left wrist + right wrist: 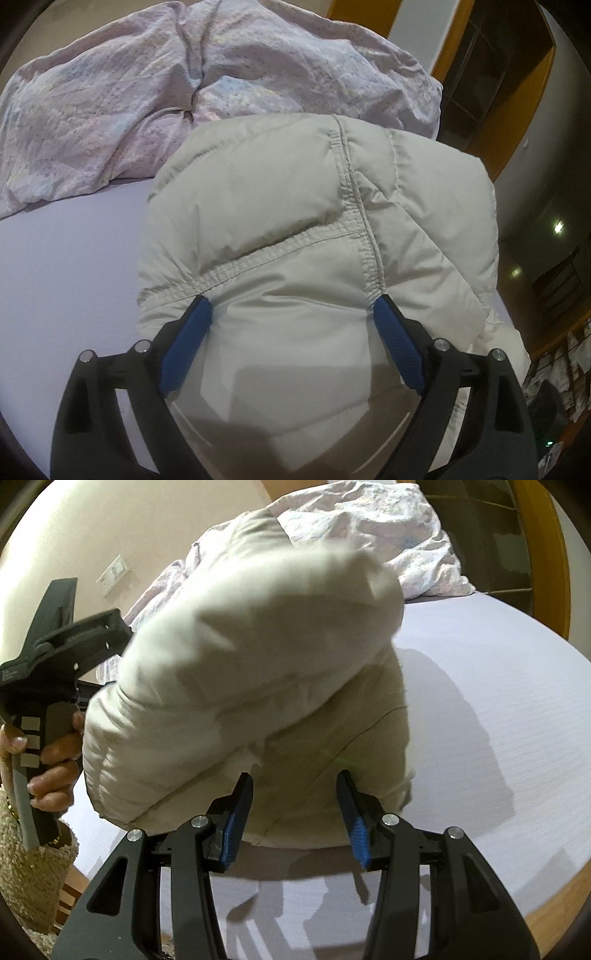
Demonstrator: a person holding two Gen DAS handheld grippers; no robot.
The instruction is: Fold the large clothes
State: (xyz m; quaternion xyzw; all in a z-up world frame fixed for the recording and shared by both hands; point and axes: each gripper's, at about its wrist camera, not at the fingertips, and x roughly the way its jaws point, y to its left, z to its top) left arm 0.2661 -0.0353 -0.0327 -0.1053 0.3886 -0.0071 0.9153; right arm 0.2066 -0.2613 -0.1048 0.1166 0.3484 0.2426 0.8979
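**Two grippers at one jacket, fold incomplete**

The pale grey quilted puffer jacket (295,229) lay bunched on the lilac bed sheet (66,280). Left gripper (291,321) had jaws spread wide, jacket padding bulging between them, unclamped. Right gripper (295,805) stood apart-jawed beside the jacket's hem. Risk: slippery, springy padding could unfold once released. Behind the jacket lay a crumpled pink patterned duvet (147,92); wooden shelving beyond.

A crumpled pastel quilt (192,96) lies on the lavender bedsheet (66,258), near a wall switch (112,574).
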